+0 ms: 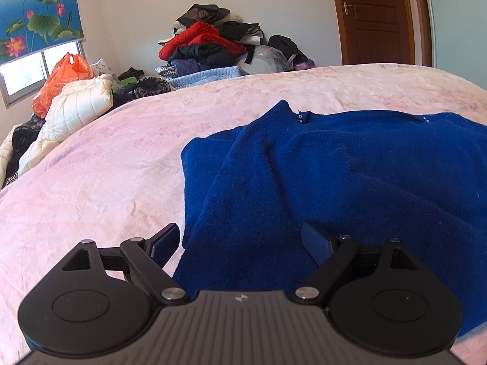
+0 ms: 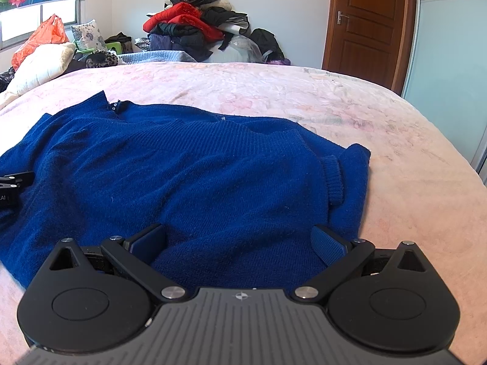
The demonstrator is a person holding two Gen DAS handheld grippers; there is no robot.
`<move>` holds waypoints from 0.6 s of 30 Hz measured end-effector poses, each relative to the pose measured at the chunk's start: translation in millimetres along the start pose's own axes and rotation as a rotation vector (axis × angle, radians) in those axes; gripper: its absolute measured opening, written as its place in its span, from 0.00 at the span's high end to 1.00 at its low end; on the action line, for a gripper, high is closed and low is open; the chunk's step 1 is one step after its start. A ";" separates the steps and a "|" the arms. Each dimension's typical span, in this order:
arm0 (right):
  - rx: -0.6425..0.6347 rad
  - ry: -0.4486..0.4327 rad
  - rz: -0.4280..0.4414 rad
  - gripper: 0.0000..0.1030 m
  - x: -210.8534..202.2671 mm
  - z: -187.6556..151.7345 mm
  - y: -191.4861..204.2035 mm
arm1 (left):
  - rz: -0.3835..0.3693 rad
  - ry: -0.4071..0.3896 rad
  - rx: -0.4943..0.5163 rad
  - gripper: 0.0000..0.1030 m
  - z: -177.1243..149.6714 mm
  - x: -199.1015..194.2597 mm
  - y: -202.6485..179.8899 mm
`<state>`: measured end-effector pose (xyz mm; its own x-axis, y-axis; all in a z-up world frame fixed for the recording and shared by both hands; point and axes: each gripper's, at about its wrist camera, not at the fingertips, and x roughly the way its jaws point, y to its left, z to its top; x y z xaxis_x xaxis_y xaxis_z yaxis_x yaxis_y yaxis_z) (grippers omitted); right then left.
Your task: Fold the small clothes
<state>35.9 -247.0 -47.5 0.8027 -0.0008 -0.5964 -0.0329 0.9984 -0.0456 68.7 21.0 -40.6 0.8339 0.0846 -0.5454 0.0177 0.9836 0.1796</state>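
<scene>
Left wrist view: sits just behind the left gripper, angled downward over the left edge of a dark blue knitted sweater on a pale pink bedspread; close to the fabric.
Right wrist view: sits just behind the right gripper, angled downward over the sweater's near hem, close above it; the left gripper's tip enters at its left edge.
Shared: sweater, bedspread, heaped pile of red and dark clothes by the far wall, brown wooden door.

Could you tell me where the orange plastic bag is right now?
The orange plastic bag sits far left in both views, under the window, behind the white quilted jacket.
</scene>
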 end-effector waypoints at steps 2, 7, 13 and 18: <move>-0.002 0.000 -0.001 0.00 -0.1 0.3 -0.1 | -0.017 0.005 -0.018 0.15 0.3 0.9 3.3; 0.000 -0.054 -0.042 0.01 -17.4 6.5 12.8 | -0.139 0.039 -0.039 0.14 6.8 -2.3 30.4; -0.203 -0.197 0.049 0.01 -53.6 24.1 69.0 | -0.222 0.055 -0.219 0.14 38.9 8.6 91.1; -0.327 -0.150 0.293 0.02 -60.3 27.5 125.2 | -0.426 0.214 -0.339 0.14 58.5 56.2 119.4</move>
<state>-0.2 -120.4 4.7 0.8081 0.3107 -0.5005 -0.4378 0.8852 -0.1572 150.0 133.8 -2.0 0.6610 -0.3341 -0.6719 0.1202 0.9310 -0.3446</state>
